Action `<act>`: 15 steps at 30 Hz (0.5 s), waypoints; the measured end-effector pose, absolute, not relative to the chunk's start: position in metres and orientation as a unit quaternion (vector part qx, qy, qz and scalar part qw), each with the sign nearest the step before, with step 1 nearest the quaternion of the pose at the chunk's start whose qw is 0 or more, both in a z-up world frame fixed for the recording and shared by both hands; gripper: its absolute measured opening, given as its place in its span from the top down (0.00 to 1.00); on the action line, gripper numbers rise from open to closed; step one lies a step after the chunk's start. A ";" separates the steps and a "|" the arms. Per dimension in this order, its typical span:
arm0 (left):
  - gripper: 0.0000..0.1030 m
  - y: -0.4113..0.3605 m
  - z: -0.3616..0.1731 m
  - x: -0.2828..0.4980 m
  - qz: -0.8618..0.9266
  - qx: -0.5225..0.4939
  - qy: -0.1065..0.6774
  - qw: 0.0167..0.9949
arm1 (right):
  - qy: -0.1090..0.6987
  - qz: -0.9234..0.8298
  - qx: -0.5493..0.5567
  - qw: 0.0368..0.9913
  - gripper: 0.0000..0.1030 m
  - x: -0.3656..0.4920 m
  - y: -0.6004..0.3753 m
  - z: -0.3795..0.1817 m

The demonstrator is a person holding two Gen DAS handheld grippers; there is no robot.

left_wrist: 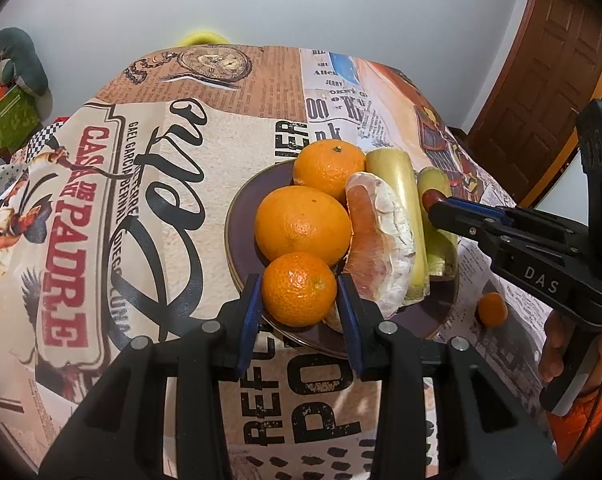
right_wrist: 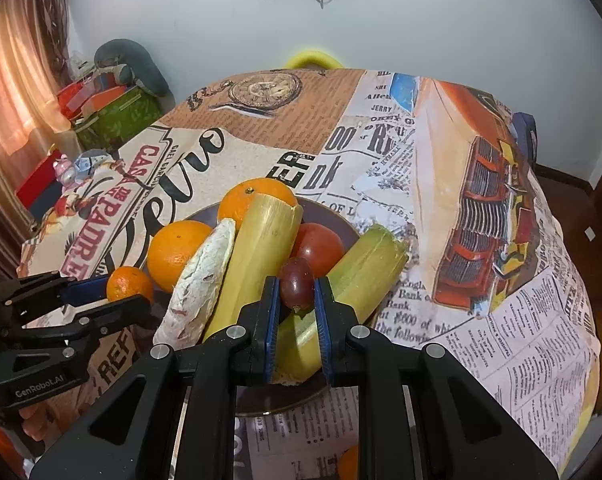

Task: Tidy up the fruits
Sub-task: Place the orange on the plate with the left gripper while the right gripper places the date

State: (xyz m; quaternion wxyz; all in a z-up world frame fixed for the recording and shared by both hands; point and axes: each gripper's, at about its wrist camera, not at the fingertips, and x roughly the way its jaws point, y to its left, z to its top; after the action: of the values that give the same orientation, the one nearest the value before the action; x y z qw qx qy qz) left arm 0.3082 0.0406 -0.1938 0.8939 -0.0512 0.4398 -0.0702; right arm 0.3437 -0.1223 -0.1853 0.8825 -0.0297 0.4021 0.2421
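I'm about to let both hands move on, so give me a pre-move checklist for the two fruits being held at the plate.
1. Left hand-held gripper shut on mandarin: ok.
2. Right hand-held gripper shut on grape: ok.
3. Mandarin resting on plate or lifted: cannot tell.
4. Grape seated fully between the pads: not ok, it sits at the tips.
5. Grippers apart from each other: ok.
6. All fruit on the plate: not ok, small mandarin lies on the tablecloth.

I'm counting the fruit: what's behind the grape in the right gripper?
Directly behind the grape sits a red tomato on the plate, partly covered by the grape and cane piece. Its underside is hidden.
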 end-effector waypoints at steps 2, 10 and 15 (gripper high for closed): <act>0.64 0.040 -0.195 0.309 -0.071 -0.051 0.443 0.892 | 0.403 0.244 -0.030 0.881 0.84 0.344 -0.121 -0.185; 0.52 0.040 -0.192 0.307 -0.069 -0.050 0.436 0.896 | 0.404 0.246 -0.032 0.880 0.71 0.340 -0.122 -0.182; 0.50 0.039 -0.180 0.300 -0.069 -0.044 0.424 0.902 | 0.398 0.245 -0.030 0.884 0.70 0.333 -0.127 -0.174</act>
State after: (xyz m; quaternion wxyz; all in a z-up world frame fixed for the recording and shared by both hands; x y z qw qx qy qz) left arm 0.3001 0.0393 -0.1803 0.9018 -0.0444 0.4243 -0.0687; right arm 0.3333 -0.1274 -0.1739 0.8836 -0.0303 0.3982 0.2446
